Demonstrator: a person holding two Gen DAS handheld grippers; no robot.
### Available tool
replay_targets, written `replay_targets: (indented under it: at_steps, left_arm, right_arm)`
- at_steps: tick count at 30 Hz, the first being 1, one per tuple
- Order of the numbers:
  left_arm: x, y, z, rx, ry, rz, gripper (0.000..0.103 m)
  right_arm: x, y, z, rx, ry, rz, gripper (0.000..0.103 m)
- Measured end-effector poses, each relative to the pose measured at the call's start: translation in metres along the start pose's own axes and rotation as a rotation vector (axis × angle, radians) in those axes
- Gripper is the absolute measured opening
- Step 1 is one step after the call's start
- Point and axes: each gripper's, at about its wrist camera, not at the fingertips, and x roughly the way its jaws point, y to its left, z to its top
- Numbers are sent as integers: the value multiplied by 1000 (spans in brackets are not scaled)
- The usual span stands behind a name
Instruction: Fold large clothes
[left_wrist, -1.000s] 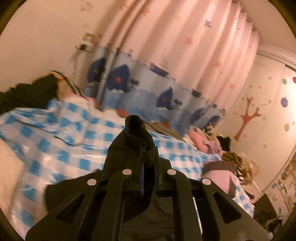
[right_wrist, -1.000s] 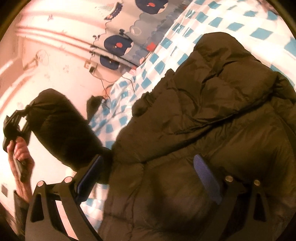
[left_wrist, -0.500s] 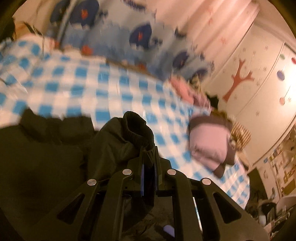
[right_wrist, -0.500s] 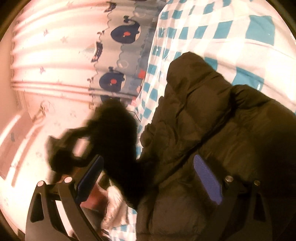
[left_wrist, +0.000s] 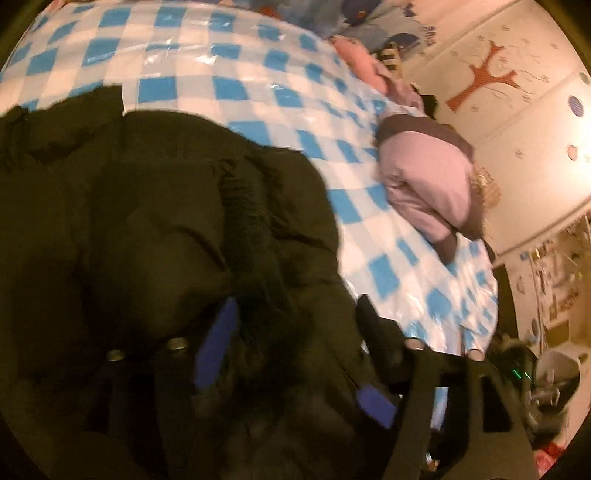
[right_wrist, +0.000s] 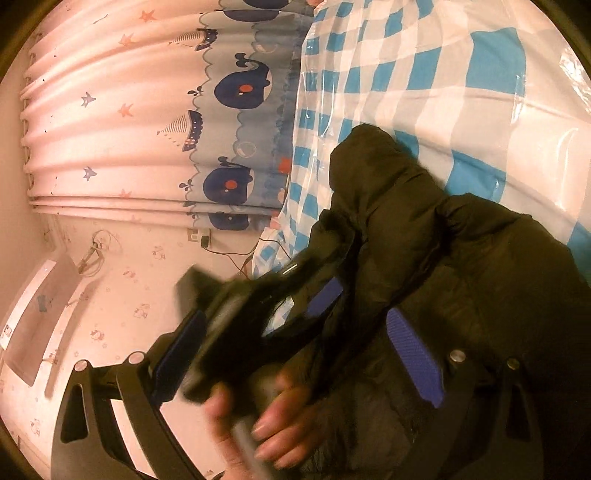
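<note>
A large black puffer jacket (left_wrist: 159, 229) lies on the blue-and-white checked sheet (left_wrist: 229, 70); it also fills the right of the right wrist view (right_wrist: 461, 258). My left gripper (left_wrist: 295, 332) is open just above the jacket, with the ribbed sleeve cuff (left_wrist: 243, 206) lying on the jacket ahead of it. My right gripper (right_wrist: 288, 332) is open over the jacket's edge. The left gripper and the hand holding it (right_wrist: 266, 417) pass blurred between my right fingers.
A folded pink garment (left_wrist: 428, 184) lies on the bed at the right, with more clothes heaped behind it. A whale-print curtain (right_wrist: 147, 110) hangs beyond the bed. A wall socket with wires (right_wrist: 201, 238) sits by the bed's corner.
My left gripper has swung down onto the jacket with the sleeve, opened and let the cuff go. The right gripper stayed open and shifted along the jacket's edge.
</note>
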Motion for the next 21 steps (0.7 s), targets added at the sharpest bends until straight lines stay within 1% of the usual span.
replay_targets:
  at_steps: [2,3,4,6,7,8,9,10,11,12,13,14,16,18,20,21]
  left_arm:
    - [-33,0,-12,20,-34,3,80]
    - [-48,2,-15,15,-53,1,84]
    - [-67,9,-22,-11,-82,3,86]
    - [-100,24,-37,-50,-139,18,87]
    - [-119,34,-46,-72,-174,45,87]
    - [-140,46,-59,-92,-218,81,87]
    - [-151,52,-64,-103,-243,109,88]
    - [-168,62,-77,-116,-292,169,88]
    - [-181,70,-89,-124,-331,208,89]
    - [-189,75,-98,-136,-357,227,89]
    - [-199,87,-112,-172,-396,249,90]
    - [-203,95,-119,-197,-413,249,90]
    - [-209,110,-132,-238,-444,246,90]
    - [-209,117,-139,-246,-463,268,90]
    - [-203,118,-136,-236,-441,285,90]
    - [-199,116,-134,-226,-433,291,90]
  right_arm:
    - [0,7,-2,-26,3,26,95]
    - [3,17,-3,-69,3,22,95]
    - [7,26,-2,-118,8,14,95]
    - [19,43,4,-209,26,-1,95]
    - [27,50,7,-254,34,-19,95]
    - [34,53,10,-282,45,-40,95]
    - [50,54,13,-309,81,-89,95]
    - [62,52,15,-322,110,-133,95]
    - [78,48,16,-344,142,-211,95]
    - [86,44,15,-364,159,-250,95]
    - [97,41,14,-386,176,-285,95]
    - [103,40,13,-408,186,-310,95]
    - [122,43,7,-498,210,-362,95]
    - [135,47,-1,-567,238,-384,95]
    - [145,46,-8,-627,263,-409,94]
    - [150,43,-11,-641,275,-409,81]
